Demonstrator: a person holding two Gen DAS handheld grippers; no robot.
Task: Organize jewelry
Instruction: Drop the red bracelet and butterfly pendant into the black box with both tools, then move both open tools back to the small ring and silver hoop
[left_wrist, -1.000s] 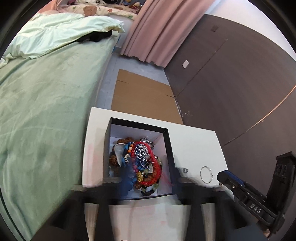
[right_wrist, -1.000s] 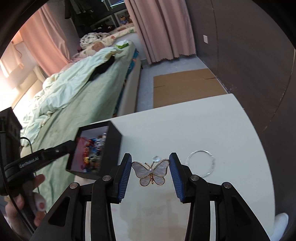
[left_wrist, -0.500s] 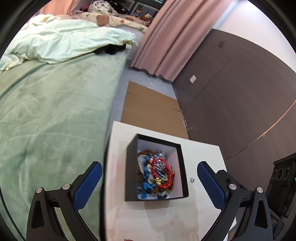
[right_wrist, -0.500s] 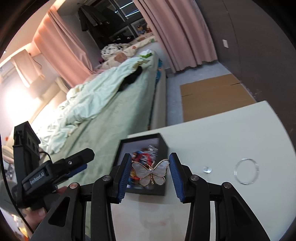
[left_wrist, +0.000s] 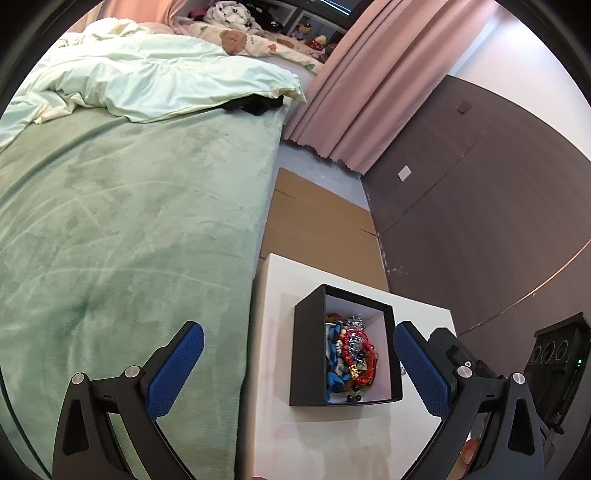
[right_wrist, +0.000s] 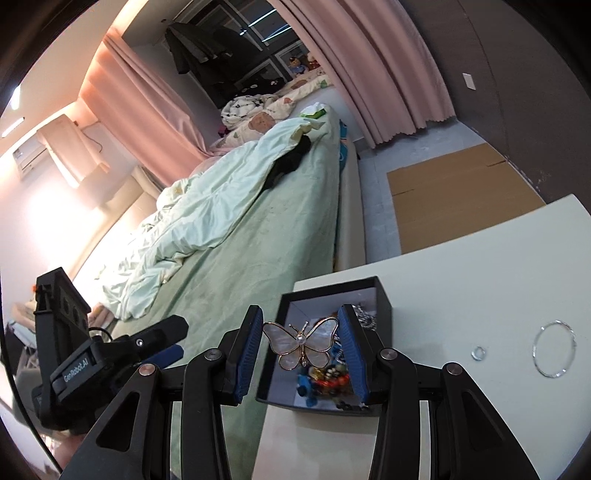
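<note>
A black box (left_wrist: 309, 354) (right_wrist: 380, 295) with a white inside stands on the white table (left_wrist: 280, 288) (right_wrist: 461, 266), holding a heap of beads and chains (left_wrist: 351, 354) (right_wrist: 325, 373). My right gripper (right_wrist: 300, 345) is shut on a pearly butterfly brooch (right_wrist: 301, 343) with a gold rim, held in the air over the near left part of the box. My left gripper (left_wrist: 295, 365) stands open and wide, nothing between its blue pads; the box lies ahead between them. In the right wrist view the left gripper (right_wrist: 159, 343) sits left of the box, off the table's edge.
A thin silver bangle (right_wrist: 555, 349) and a small ring (right_wrist: 478, 352) lie on the table right of the box. A green bed (left_wrist: 129, 221) runs along the table's left edge. Flat cardboard (left_wrist: 317, 218) covers the floor beyond, by a dark wall and pink curtains (left_wrist: 365, 103).
My left gripper let go of the box, opened wide and drew back to the left. My right gripper carried the butterfly brooch leftward from over the bare table to above the box.
</note>
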